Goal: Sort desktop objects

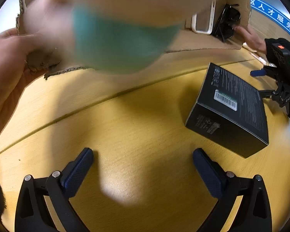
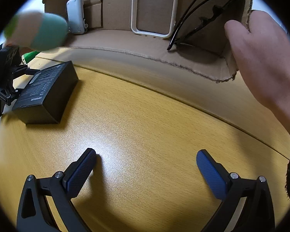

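Resting on a yellow wooden desk (image 2: pixel 145 119), both grippers sit with nothing between their fingers.

Left hand: a bare hand (image 1: pixel 7 58) grips the torn left edge of the cardboard box (image 1: pixel 203 42) at far left.
Blurred object: a teal and pale shape (image 1: pixel 116 38), smeared by motion, hangs in front of the box's left half; what it is cannot be told.
Left gripper: the left gripper (image 1: pixel 143 166) lies near, jaws spread wide and empty over bare desk.
Box contents: a white device (image 2: pixel 76 15) leans at the far left of the box floor, a clear phone case (image 2: pixel 154 9) stands against the back wall, black glasses (image 2: pixel 203 19) lean in the right corner.
Black carton: a black carton (image 2: pixel 46 92) lies on the desk, in front of the box and apart from it, beside the left gripper.
Right gripper: the right gripper (image 2: pixel 146 166) rests near, jaws released and empty.
Right hand: a second hand (image 2: pixel 261 58) holds the box's right wall, fingertips close to the glasses.
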The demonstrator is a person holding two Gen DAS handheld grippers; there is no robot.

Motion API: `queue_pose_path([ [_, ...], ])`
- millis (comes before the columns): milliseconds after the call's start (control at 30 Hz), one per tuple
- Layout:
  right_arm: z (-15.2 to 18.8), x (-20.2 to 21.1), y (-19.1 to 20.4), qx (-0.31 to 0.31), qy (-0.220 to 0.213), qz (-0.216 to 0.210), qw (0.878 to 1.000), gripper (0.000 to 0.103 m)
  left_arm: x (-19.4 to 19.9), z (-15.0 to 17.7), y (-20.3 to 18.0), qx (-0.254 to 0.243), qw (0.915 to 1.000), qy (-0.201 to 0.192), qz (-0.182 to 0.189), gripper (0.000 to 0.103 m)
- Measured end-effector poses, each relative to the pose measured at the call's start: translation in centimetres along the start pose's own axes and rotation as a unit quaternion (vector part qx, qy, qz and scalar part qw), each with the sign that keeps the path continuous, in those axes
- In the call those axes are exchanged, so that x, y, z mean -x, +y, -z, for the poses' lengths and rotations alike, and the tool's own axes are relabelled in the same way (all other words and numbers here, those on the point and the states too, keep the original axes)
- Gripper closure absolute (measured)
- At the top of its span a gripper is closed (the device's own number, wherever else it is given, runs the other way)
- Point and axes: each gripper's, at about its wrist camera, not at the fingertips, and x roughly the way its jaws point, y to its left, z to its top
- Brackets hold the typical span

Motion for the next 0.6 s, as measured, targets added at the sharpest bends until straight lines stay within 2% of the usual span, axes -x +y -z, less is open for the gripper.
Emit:
queue_pose_path([
  [600,-0.25,0.48,-0.34,0.000,-0.001,0.000,1.000,0.000,-0.16,0.30,0.01,-0.001,1.0000,-0.001,0.000,0.000],
])
